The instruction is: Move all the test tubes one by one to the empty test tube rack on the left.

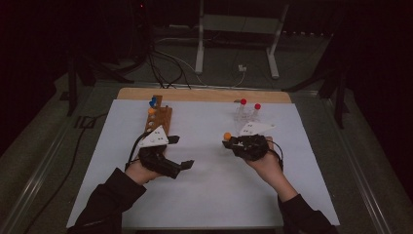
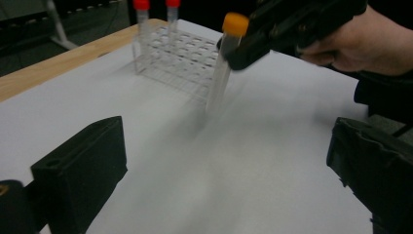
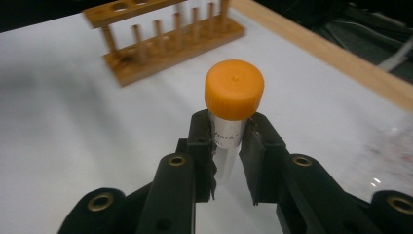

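Right hand-held gripper (image 3: pixel 227 156) is clamped just under the cap of an orange-capped tube (image 3: pixel 232 105), mid-transfer; next comes lowering it into the clear rack (image 2: pixel 175 61) near the desk's far edge.

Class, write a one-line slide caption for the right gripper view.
Right claw shut on an orange-capped tube above the white sheet, with the wooden rack beyond.

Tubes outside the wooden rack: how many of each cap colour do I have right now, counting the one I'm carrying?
Red-capped tubes: 2, both standing in the clear rack
Orange-capped tube: 1, clamped in the right gripper above the table
Total: 3
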Tool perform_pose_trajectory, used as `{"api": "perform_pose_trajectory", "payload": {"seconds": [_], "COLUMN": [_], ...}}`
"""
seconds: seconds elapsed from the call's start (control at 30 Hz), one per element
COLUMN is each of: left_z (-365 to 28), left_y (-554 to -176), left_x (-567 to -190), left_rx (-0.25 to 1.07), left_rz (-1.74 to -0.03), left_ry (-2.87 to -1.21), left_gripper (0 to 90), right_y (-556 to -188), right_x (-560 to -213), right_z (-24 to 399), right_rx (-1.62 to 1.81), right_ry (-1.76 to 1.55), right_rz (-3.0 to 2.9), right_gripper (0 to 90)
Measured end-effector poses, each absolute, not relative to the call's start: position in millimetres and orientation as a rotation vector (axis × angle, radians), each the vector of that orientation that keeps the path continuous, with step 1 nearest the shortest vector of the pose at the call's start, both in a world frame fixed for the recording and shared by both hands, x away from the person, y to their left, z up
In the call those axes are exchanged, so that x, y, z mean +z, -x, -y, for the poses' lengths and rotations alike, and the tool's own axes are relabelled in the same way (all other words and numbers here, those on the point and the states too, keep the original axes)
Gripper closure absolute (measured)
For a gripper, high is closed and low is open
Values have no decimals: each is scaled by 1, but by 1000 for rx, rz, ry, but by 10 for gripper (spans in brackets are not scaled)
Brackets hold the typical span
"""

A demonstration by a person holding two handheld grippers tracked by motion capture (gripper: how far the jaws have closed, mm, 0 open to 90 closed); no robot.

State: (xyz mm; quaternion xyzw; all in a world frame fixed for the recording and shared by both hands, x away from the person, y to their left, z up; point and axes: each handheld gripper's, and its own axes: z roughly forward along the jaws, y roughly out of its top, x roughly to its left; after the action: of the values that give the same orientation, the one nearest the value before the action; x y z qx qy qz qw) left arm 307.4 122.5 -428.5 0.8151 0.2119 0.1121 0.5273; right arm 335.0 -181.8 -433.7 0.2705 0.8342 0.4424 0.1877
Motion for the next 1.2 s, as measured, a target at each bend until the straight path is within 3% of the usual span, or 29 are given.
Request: {"api": "perform_pose_trajectory", "payload": {"seconds": [0.33, 0.47, 0.87, 1.2], "left_z": [-104, -96, -77, -72], "left_y": [-308, -308, -309, -310], "left_x": [-429, -430, -435, -440], "left_rx": [235, 234, 244, 253], "left_rz": [-449, -424, -368, -344], "left_ry": [-1955, -1962, -2008, -2037], "left_gripper": [89, 166, 522, 701], "right_y": [-316, -310, -301, -299], "right_x": [-449, -453, -455, -454], "right_z": [154, 147, 139, 138], "right_rx": [1236, 1252, 1268, 1263], "right_ry": [-668, -646, -611, -601], "right_rz": [-2456, -2479, -2509, -2515], "right_gripper": [745, 744, 744, 744]}}
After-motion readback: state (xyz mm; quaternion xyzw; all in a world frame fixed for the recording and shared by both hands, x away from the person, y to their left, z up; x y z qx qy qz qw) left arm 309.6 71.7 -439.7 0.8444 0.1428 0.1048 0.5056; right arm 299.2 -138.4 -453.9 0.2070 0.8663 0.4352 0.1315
